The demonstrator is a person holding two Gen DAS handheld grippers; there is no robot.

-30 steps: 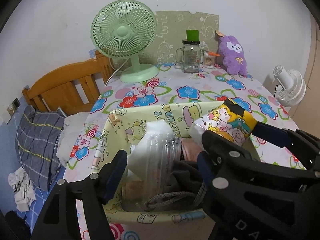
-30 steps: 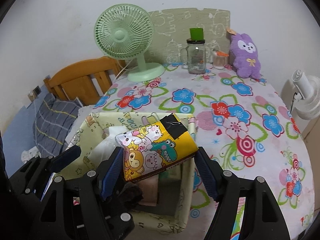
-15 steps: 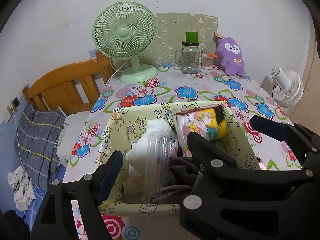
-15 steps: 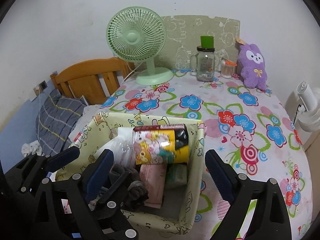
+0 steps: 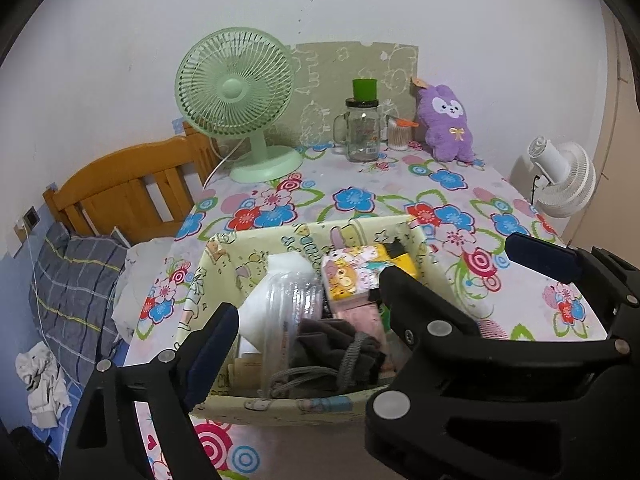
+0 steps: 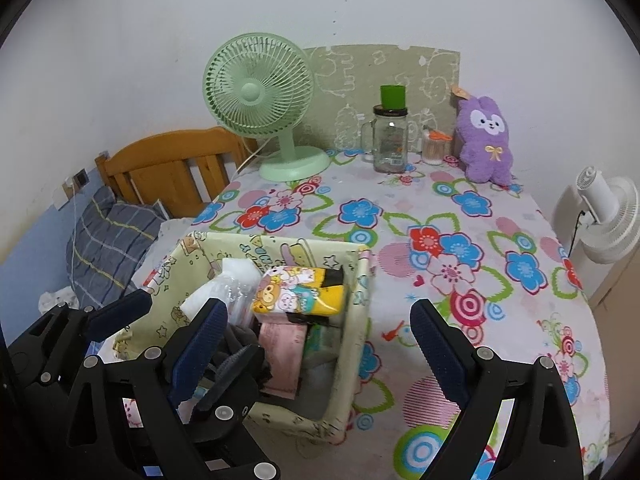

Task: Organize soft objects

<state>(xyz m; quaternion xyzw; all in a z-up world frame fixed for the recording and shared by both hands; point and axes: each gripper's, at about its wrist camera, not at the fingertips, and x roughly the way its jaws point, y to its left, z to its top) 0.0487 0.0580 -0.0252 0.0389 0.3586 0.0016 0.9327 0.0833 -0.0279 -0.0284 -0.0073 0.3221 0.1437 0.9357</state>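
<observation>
at the far left, beside the worktop (image 6: 460,216), a wooden headboard (image 6: 172,168) and plaid pillow (image 6: 108,240) show. next, the fabric basket (image 6: 356,320) holds the cartoon tissue pack (image 6: 300,292), with both the left gripper (image 5: 360,296) and right gripper (image 6: 316,336) over it, fingers spread, empty. behind stand a green fan (image 6: 260,92), jar (image 6: 390,140), purple plush (image 6: 484,140).

A pale green desk fan (image 6: 258,92) stands at the back of the flower-print tablecloth (image 6: 472,216), with a clear glass handled jar (image 6: 389,140) topped by a green cap to its right. Just beside the jar sits a small container of cotton swabs (image 6: 434,148). Off the table's right edge is a white round fan (image 6: 604,216), and to the left a wooden slatted headboard (image 5: 120,188) rises above a grey plaid pillow (image 5: 68,280).
</observation>
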